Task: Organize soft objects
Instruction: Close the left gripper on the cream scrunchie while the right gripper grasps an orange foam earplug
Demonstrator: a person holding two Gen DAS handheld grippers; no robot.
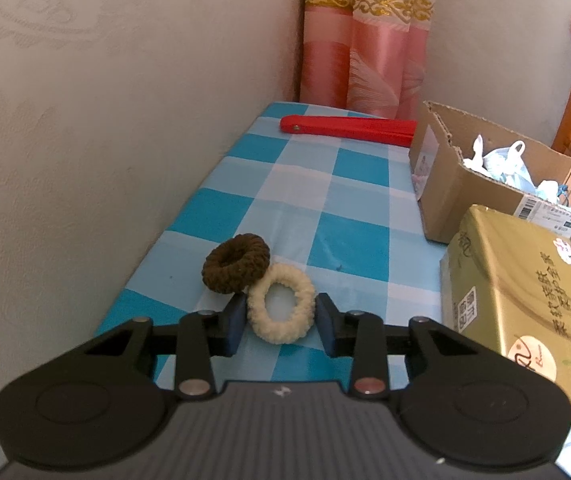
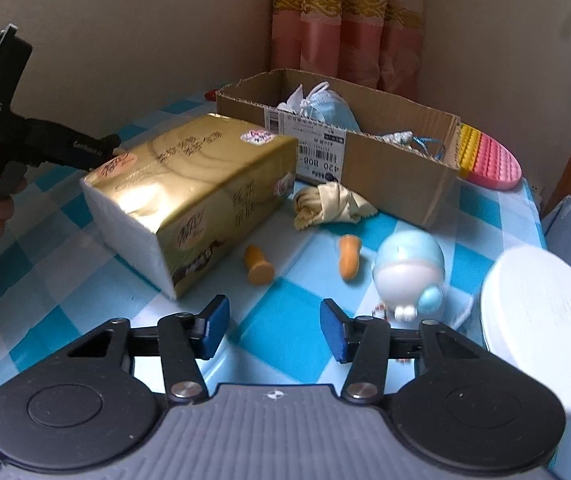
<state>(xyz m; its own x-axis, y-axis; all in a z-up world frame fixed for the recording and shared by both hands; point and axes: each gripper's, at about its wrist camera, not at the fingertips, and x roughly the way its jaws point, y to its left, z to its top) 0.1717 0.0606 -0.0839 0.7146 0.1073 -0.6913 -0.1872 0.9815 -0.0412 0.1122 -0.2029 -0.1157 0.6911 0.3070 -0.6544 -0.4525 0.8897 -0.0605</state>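
Beside the brown scrunchie [image 1: 235, 264], the left gripper [image 1: 279, 318] pinches the cream scrunchie [image 1: 279, 308] for lifting, while the right gripper [image 2: 273, 326] hangs half-open, empty

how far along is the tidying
Early. The box holds face masks and string. The left gripper is shut on the cream scrunchie; the right gripper is empty. Left on the table: brown scrunchie, yellow cloth, two orange pieces, toy.

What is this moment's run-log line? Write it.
left gripper: shut on cream fluffy hair tie | right gripper: open, empty | brown fluffy hair tie: beside it
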